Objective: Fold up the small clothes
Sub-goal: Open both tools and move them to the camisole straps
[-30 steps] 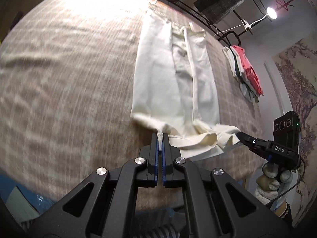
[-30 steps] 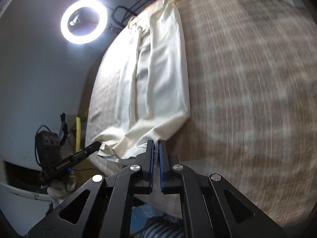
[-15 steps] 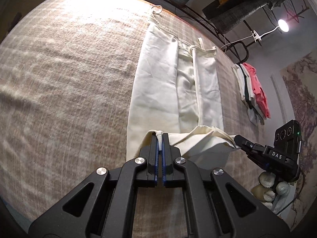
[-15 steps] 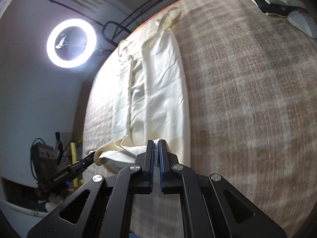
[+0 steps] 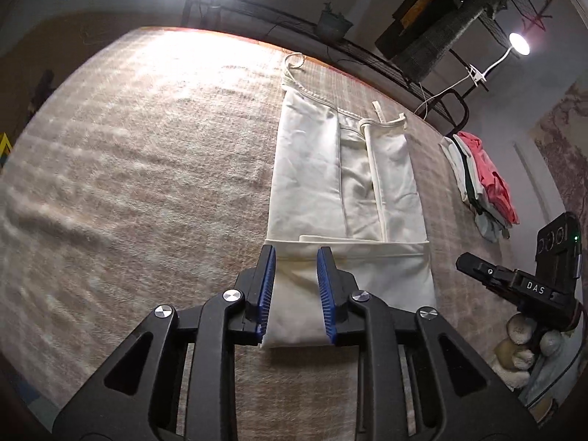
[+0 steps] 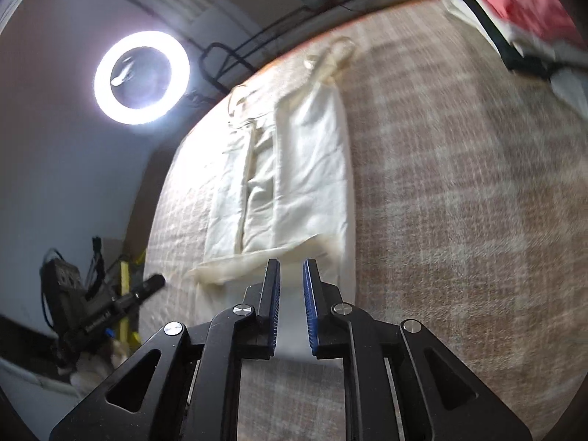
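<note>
**Q:** Remote-driving a two-gripper rig, folding a cream garment (image 5: 349,191) on a plaid blanket (image 5: 147,183). It looks like a long strappy thing already folded into a narrow strip, running from my grippers toward 12 o'clock in both wrist views. How's it going to handle?

**Me:** Same setup here. I'd guess thin cotton: light, totally floppy, no stiffness, and it'll drag a bit on that fuzzy blanket instead of sliding. The bottom hem (image 5: 349,248) is now doubled up over the strip, lying flat across it.

Fingers: my left gripper (image 5: 294,286) has just been opening and stands a modest gap apart, with the folded flap showing between the blue pads, not pinched. My right gripper (image 6: 292,303) has just cracked open too, a narrower gap, cloth visible between but nothing clamped. So both have let go.

For the next fold I'd grab the new fold's two near corners, around 6 o'clock, one per gripper. Pinch both layers, lift together, or it'll sag in the middle. Avoid the loose straps (image 5: 294,62) at 12 o'clock.
</note>
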### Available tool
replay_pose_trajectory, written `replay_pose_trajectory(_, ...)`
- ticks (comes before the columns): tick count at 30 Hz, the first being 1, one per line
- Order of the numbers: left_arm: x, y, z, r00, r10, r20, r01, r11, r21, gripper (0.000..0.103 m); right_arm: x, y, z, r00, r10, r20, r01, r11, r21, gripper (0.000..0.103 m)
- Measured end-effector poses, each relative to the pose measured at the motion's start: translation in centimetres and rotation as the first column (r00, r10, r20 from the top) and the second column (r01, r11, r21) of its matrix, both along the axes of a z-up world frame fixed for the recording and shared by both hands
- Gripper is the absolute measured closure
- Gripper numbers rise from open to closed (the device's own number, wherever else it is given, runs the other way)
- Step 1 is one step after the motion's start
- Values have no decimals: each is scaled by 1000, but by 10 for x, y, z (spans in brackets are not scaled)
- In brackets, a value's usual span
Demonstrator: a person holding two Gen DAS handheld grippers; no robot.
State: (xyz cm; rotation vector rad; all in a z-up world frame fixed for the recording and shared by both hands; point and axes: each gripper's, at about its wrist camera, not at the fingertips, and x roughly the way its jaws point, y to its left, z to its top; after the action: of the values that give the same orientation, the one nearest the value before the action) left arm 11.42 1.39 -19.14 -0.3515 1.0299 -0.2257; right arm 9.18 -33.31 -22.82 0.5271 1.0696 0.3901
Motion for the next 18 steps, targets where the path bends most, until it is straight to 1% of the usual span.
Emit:
replay_pose_trajectory(2, -5, -2, -1, 999, -33, 4, 33, 999, 10, 81, -6, 8, 4, 999, 43, 24, -43, 999, -25, 90)
replay_pose_trajectory(5, -7, -12, -9, 997, -81, -19, 82, 996, 34, 81, -10, 23, 1, 994, 105, 35, -103, 993, -61, 90)
replay_pose_trajectory(7, -7, -17, -15, 995, -92, -36, 94, 995, 37, 81, -10, 34, -1, 991, 123, 46, -115, 983, -142, 90)
replay_pose_trajectory(8, -6, -19, -16, 995, -95, -41, 97, 995, 35, 81, -11, 37, -2, 990, 132, 53, -121, 977, -178, 88)
replay_pose_trajectory(9, -6, -21, -17, 994, -98, -44, 100, 994, 36, 81, -9, 40, -2, 988, 141, 58, -126, 968, -216, 83)
replay_pose_trajectory(10, -5, -22, -18, 994, -98, -44, 100, 994, 37, 81, -7, 42, -3, 988, 142, 69, -118, 955, -273, 73)
replay_pose_trajectory(11, -5, -23, -17, 994, -100, -43, 102, 994, 36, 81, -5, 43, -3, 988, 133, 81, -102, 946, -308, 67)
replay_pose_trajectory(12, -5, -24, -17, 994, -103, -42, 104, 994, 37, 81, -3, 42, -4, 987, 128, 95, -91, 942, -323, 67)
replay_pose_trajectory(15, -3, -27, -16, 993, -109, -41, 111, 993, 41, 81, 8, 41, -11, 989, 119, 87, -89, 952, -292, 67)
replay_pose_trajectory(18, -2, -30, -18, 992, -118, -44, 121, 991, 51, 81, 15, 44, -18, 991, 111, 71, -82, 944, -320, 67)
